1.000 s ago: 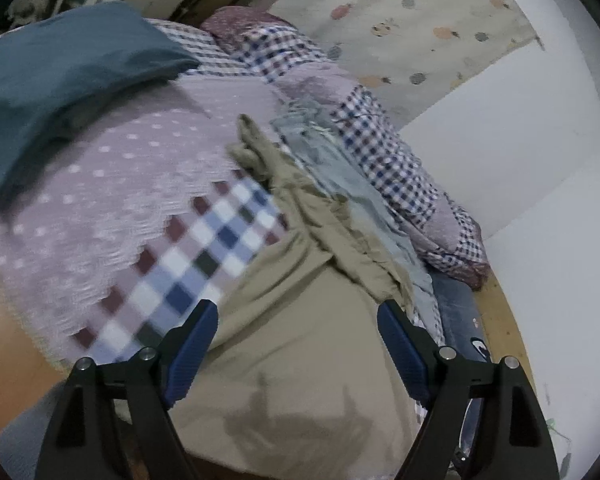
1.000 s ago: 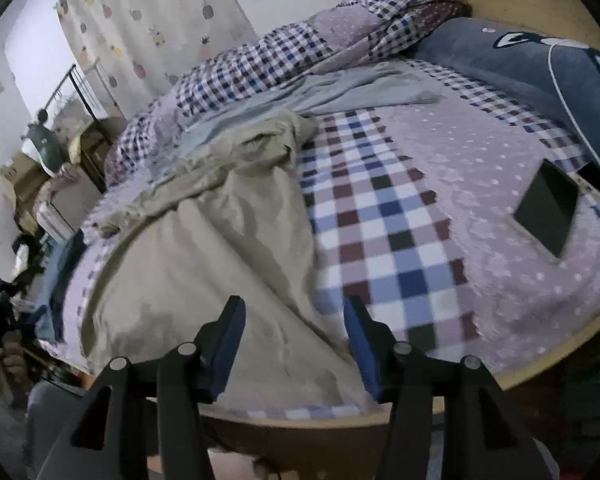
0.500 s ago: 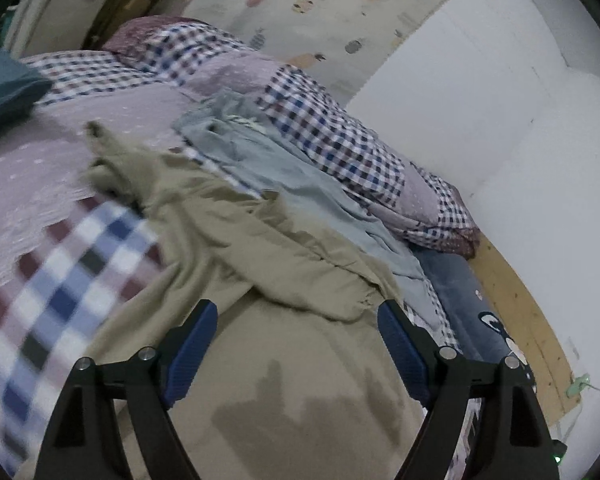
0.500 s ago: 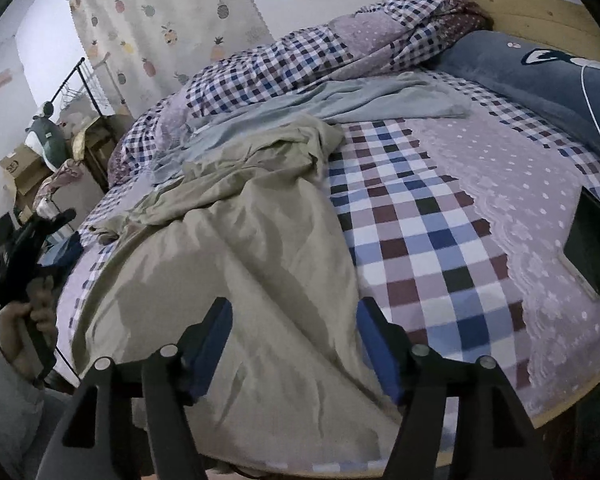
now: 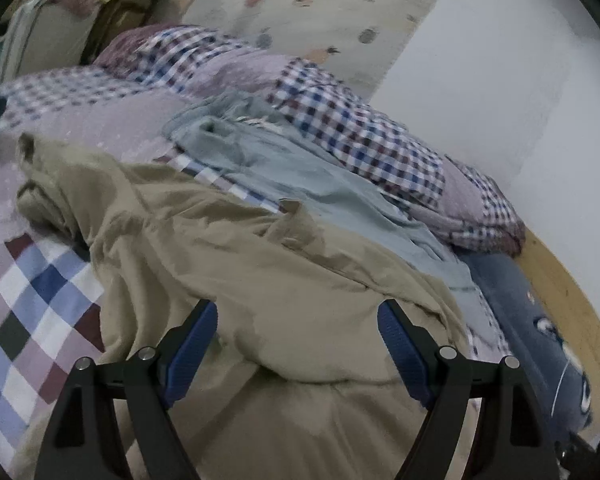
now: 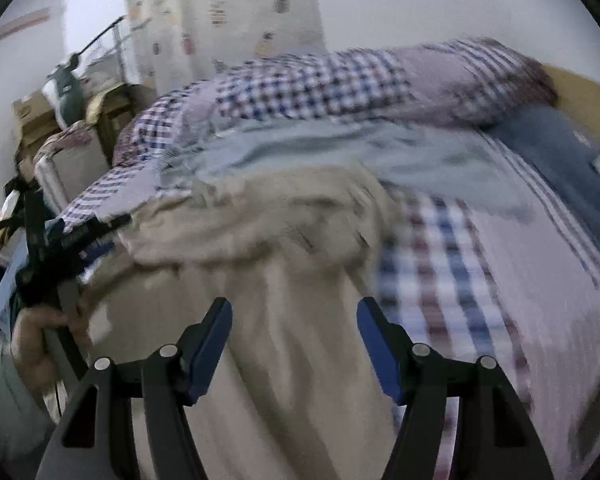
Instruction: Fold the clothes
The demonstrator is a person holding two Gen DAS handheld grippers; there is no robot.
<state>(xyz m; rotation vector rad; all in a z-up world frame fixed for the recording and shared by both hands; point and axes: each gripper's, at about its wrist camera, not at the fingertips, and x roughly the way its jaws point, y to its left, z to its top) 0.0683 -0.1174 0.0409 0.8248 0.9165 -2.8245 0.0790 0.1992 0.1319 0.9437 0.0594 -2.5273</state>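
I have both tools over the tan garment point(image 5: 284, 280), which lies rumpled on the bed point(image 5: 32, 300), partly over a grey-green garment point(image 5: 300, 168) that runs toward the checked quilt point(image 5: 360, 132) by the wall. The left tool point(image 5: 298, 344) has its jaws wide apart with nothing between them, and the right tool point(image 6: 294, 340) is likewise spread and empty, poised above the tan cloth.

I judge the step in hand to be taking hold of the tan garment to spread it flat before any fold. To do it well I would bring each tool down on a clear outer edge, not on the bunched ridge in the middle, pinch only 1 layer, and pull the 2 holds apart evenly so the cloth does not drag the grey-green one with it.

Much is unclear. The right view is smeared by motion, so seams and edges there cannot be read. I cannot tell what kind of garment the tan one is. Its near hem is cut off below both views. In the right view a hand point(image 6: 40, 340) grips the left tool's handle at the left edge.
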